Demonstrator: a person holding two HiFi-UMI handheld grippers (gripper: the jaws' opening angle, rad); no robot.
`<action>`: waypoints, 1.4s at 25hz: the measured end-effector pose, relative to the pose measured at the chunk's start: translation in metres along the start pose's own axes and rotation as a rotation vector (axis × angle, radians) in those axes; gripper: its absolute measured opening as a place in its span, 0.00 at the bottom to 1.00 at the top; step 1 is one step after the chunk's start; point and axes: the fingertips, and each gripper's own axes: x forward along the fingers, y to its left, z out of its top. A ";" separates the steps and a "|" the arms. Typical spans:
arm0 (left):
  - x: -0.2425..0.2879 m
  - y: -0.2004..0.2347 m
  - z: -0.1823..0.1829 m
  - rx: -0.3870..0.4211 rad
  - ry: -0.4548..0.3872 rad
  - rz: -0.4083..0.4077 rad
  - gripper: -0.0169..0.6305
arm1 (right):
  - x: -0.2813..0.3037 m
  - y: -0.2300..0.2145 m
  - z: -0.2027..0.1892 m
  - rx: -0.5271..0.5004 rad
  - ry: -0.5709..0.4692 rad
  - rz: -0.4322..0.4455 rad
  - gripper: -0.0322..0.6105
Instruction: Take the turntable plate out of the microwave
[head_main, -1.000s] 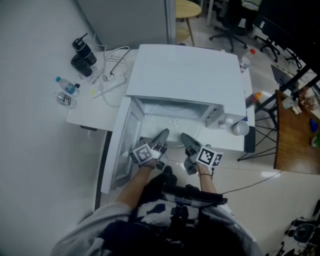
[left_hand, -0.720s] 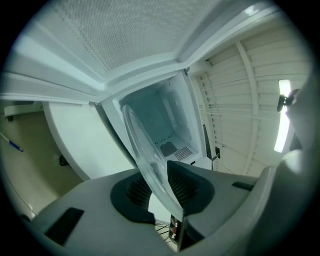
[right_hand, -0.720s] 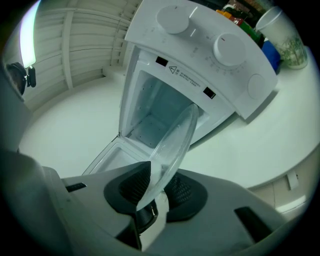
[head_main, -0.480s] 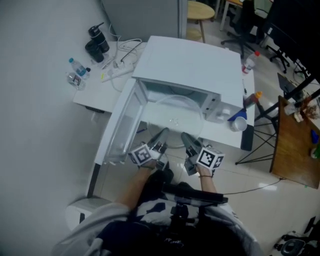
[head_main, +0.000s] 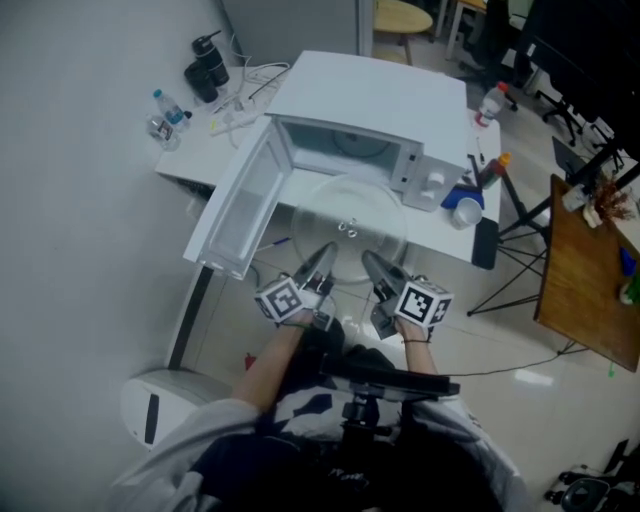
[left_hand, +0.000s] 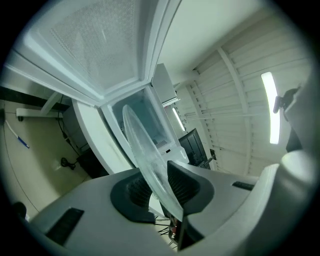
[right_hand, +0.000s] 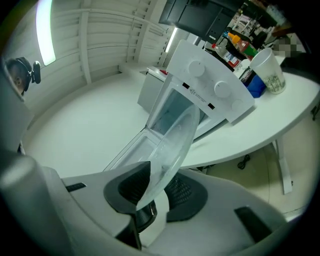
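Observation:
The clear glass turntable plate (head_main: 349, 228) hangs level in the air just in front of the white microwave (head_main: 370, 105), outside its open cavity. My left gripper (head_main: 322, 262) is shut on the plate's near left rim, and my right gripper (head_main: 372, 266) is shut on its near right rim. In the left gripper view the plate (left_hand: 145, 155) runs edge-on between the ribbed pads (left_hand: 184, 186). The right gripper view shows the plate (right_hand: 172, 147) clamped the same way, with the microwave (right_hand: 200, 92) behind it.
The microwave door (head_main: 240, 205) hangs open to the left. On the white table (head_main: 190, 150) lie a power strip (head_main: 238, 120), a water bottle (head_main: 170, 115) and a black bottle (head_main: 208, 65). A white cup (head_main: 465, 212) stands right of the microwave. A wooden desk (head_main: 585, 270) is at right.
Both grippers have pulled the plate back out of the microwave cavity toward me and lifted it a little. It was half inside before and now hangs in front of the opening.

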 end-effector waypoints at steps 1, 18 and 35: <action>-0.004 -0.004 -0.003 0.000 -0.003 0.004 0.14 | -0.005 0.002 -0.003 -0.002 0.000 0.000 0.20; -0.055 -0.040 -0.033 0.046 -0.031 -0.029 0.14 | -0.052 0.038 -0.037 -0.047 -0.009 0.026 0.20; -0.072 -0.052 -0.040 0.050 -0.024 -0.028 0.14 | -0.067 0.052 -0.049 -0.038 -0.025 0.041 0.20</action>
